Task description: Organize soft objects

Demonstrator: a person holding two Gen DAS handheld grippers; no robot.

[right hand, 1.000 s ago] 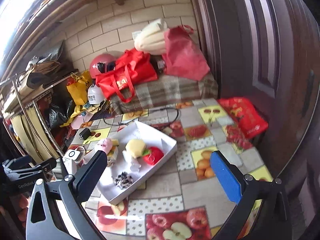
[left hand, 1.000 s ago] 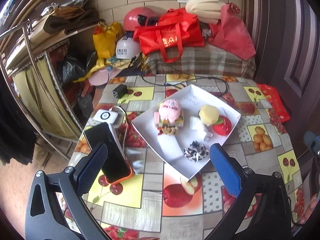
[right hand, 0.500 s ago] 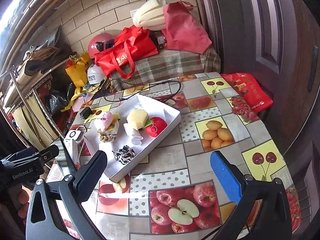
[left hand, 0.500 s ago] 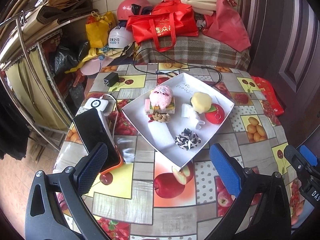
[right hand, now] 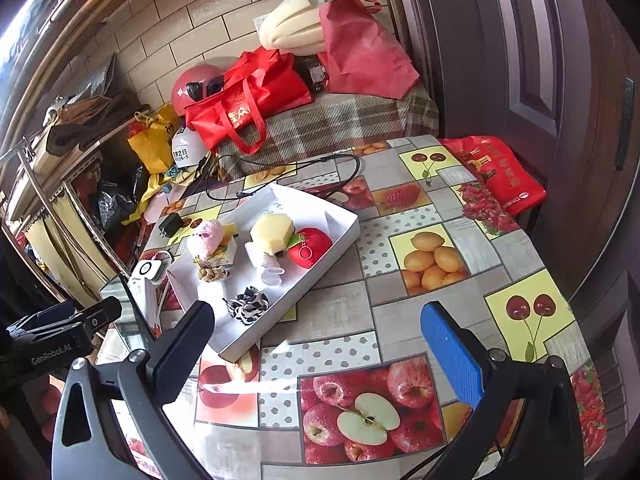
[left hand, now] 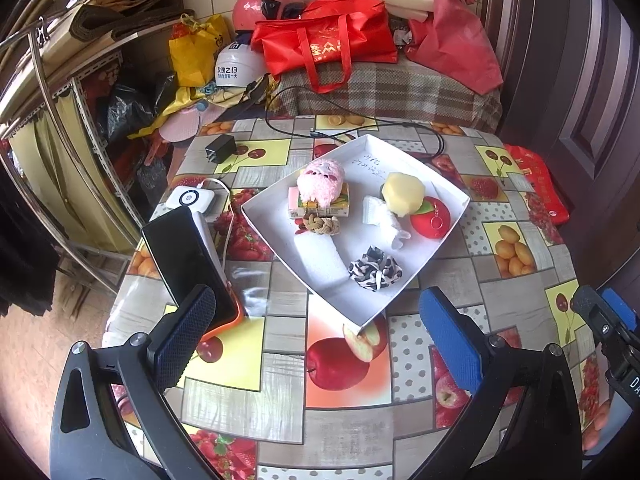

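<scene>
A white tray [left hand: 276, 236] [right hand: 320, 256] sits mid-table and holds soft toys: a pink plush [left hand: 321, 181] [right hand: 206, 236], a yellow plush [left hand: 403, 194] [right hand: 272, 234], a red apple plush [left hand: 431, 218] [right hand: 310, 247], a zebra scrunchie [left hand: 375, 269] [right hand: 246, 305], a braided knot [left hand: 320, 224] and a white cloth [left hand: 384, 218]. My left gripper [left hand: 316, 336] hovers open over the near table edge, short of the tray. Over the apple print to the tray's right, my right gripper [right hand: 316, 344] is open and holds nothing.
A phone in an orange case [left hand: 188, 264] leans at the table's left, with a white charger [left hand: 191, 199] and a black adapter [left hand: 220, 148] behind it. A black cable [left hand: 360, 128] loops past the tray. Red bags [left hand: 328, 40] and helmets crowd the bench beyond.
Both grippers have drawn closer and lower over the table, so the tray looks larger. Nothing in the tray has shifted. Both stay open.
</scene>
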